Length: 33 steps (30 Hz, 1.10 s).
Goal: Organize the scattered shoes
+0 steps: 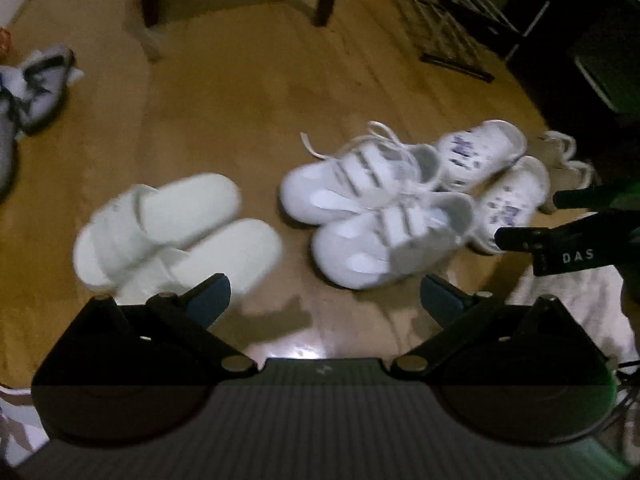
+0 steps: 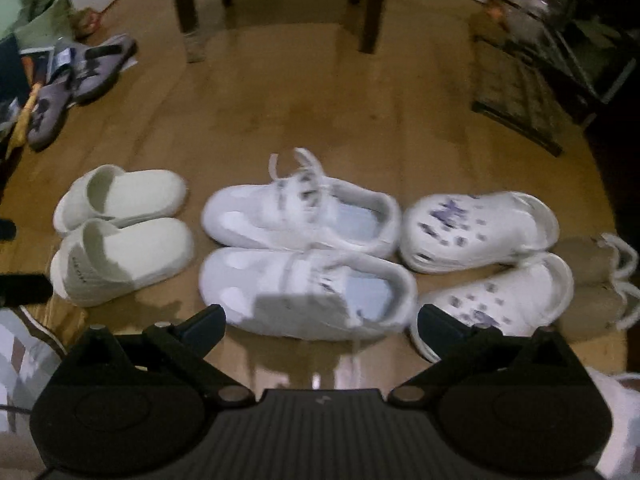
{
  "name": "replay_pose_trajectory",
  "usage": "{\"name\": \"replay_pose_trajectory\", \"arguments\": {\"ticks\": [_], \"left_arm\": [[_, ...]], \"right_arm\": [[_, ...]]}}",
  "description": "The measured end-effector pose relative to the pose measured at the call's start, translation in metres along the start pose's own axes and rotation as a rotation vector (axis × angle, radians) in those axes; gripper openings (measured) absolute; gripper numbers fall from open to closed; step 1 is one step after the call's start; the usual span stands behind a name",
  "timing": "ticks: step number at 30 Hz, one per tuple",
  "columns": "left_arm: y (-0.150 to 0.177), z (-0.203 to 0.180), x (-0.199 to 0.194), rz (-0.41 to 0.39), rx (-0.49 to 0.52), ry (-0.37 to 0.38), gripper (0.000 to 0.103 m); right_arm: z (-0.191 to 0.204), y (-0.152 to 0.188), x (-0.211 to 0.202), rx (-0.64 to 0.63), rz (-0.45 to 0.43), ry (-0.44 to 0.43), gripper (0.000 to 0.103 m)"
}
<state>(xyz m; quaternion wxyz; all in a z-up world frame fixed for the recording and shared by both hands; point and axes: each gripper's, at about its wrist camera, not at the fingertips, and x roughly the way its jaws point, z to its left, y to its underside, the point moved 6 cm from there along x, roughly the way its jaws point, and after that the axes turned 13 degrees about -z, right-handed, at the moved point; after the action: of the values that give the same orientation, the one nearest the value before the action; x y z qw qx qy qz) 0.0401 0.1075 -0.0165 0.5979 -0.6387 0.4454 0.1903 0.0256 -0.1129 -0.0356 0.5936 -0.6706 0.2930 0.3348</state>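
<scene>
On a wooden floor (image 2: 280,112), 3 pairs stand in a row: white slides (image 2: 120,236), white sneakers (image 2: 304,252) and white clogs (image 2: 480,256), with 2 tan shoes (image 2: 592,276) just beyond. The left gripper (image 1: 324,300) and right gripper (image 2: 320,328) hover above, jaws spread wide, empty. Gray sandals (image 2: 80,80) lie well apart, by dark table legs (image 2: 368,4).

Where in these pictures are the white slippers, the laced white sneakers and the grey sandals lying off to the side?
white slippers (image 2: 132,252), right wrist view, footbed of the nearer slipper.
white sneakers (image 2: 280,216), right wrist view, upper of the farther sneaker.
grey sandals (image 2: 86,76), right wrist view, strap of the farther sandal.
</scene>
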Motion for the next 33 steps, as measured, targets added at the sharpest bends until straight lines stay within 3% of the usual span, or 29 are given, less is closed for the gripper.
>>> {"name": "replay_pose_trajectory", "arguments": {"ticks": [8,14,17,28,33], "left_arm": [[-0.007,-0.028,-0.015,0.037,0.108,-0.02,0.103],[0.005,-0.057,0.005,0.098,0.113,0.092,0.103],[0.006,-0.069,0.006,0.102,0.172,0.075,0.103],[0.008,-0.075,0.008,0.112,0.184,0.062,0.103],[0.011,-0.089,0.007,0.091,0.278,0.062,0.103]], "right_arm": [[-0.037,-0.006,-0.037,-0.001,-0.054,0.064,0.102],[-0.05,-0.005,-0.056,-0.008,-0.082,0.083,0.102],[-0.053,-0.003,-0.06,-0.008,-0.076,0.073,0.102],[-0.044,-0.002,-0.058,-0.01,-0.052,0.041,0.102],[-0.039,-0.002,-0.054,-0.008,-0.056,0.044,0.102]]}}
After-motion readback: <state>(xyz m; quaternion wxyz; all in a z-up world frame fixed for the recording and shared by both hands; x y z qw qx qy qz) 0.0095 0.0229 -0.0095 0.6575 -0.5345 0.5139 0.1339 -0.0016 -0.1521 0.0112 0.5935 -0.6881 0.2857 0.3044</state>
